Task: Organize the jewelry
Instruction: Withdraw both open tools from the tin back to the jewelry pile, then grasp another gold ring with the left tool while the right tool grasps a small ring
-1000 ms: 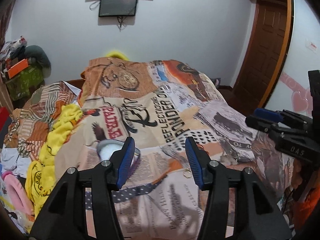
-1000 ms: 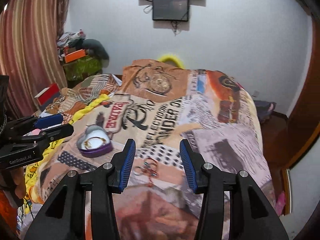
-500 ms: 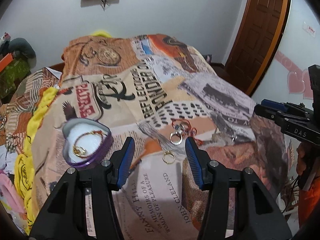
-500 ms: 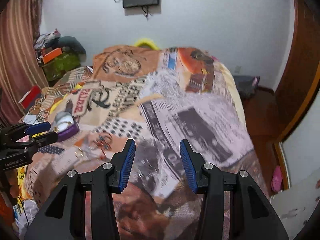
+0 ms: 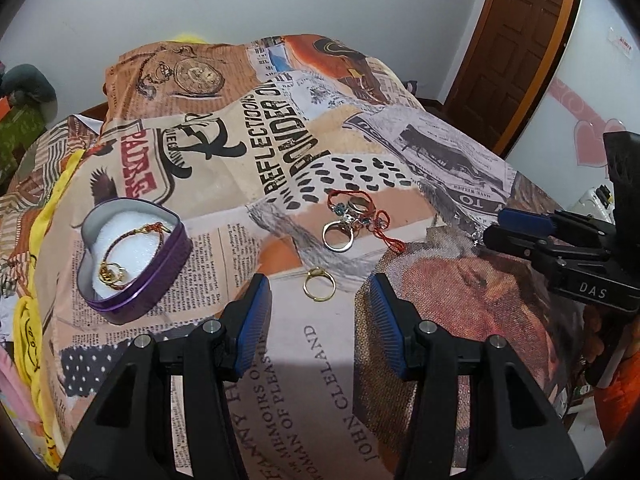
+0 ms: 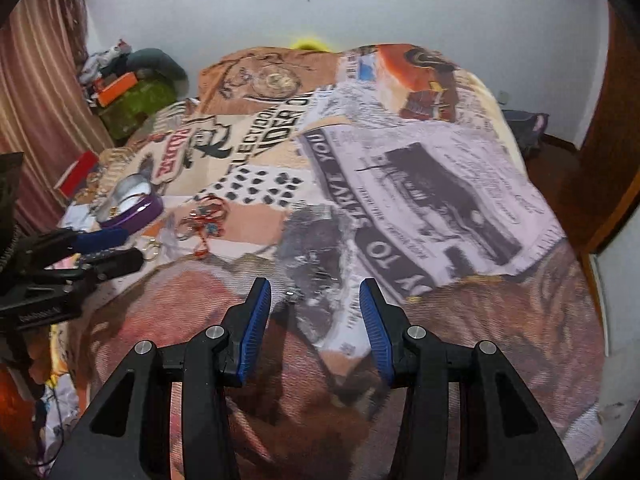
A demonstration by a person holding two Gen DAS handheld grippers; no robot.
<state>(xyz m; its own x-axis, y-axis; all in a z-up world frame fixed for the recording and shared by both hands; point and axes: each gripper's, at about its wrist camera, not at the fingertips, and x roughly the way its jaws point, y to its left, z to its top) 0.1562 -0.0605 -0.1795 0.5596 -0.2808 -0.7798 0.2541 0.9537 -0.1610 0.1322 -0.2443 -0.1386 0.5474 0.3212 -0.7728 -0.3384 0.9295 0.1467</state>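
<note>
A gold ring [image 5: 319, 283] lies on the printed bedspread [image 5: 280, 152] just ahead of my left gripper [image 5: 319, 312], which is open and empty. Beyond it lie a silver ring [image 5: 338, 236] and a tangle of red thread bracelets with charms [image 5: 360, 210]. A purple heart-shaped tin [image 5: 132, 252] at the left holds a bracelet and gold rings on white foam. My right gripper [image 6: 314, 304] is open over the bedspread [image 6: 420, 200], right of the jewelry [image 6: 206, 216]. A small silvery piece [image 5: 476, 236] lies near its tip. The tin [image 6: 132, 208] and left gripper [image 6: 104, 248] show at the left.
A yellow cloth [image 5: 44, 216] lies along the bed's left side. Boxes and clutter [image 6: 128, 92] stand by a striped curtain [image 6: 40, 80]. A brown door [image 5: 520, 40] is at the right. The bed's right edge [image 6: 560, 240] drops to the floor.
Both grippers have come down and tipped toward the bedspread. The gold ring now sits right before the left fingers. The right view has swung off the jewelry to the bed's right part.
</note>
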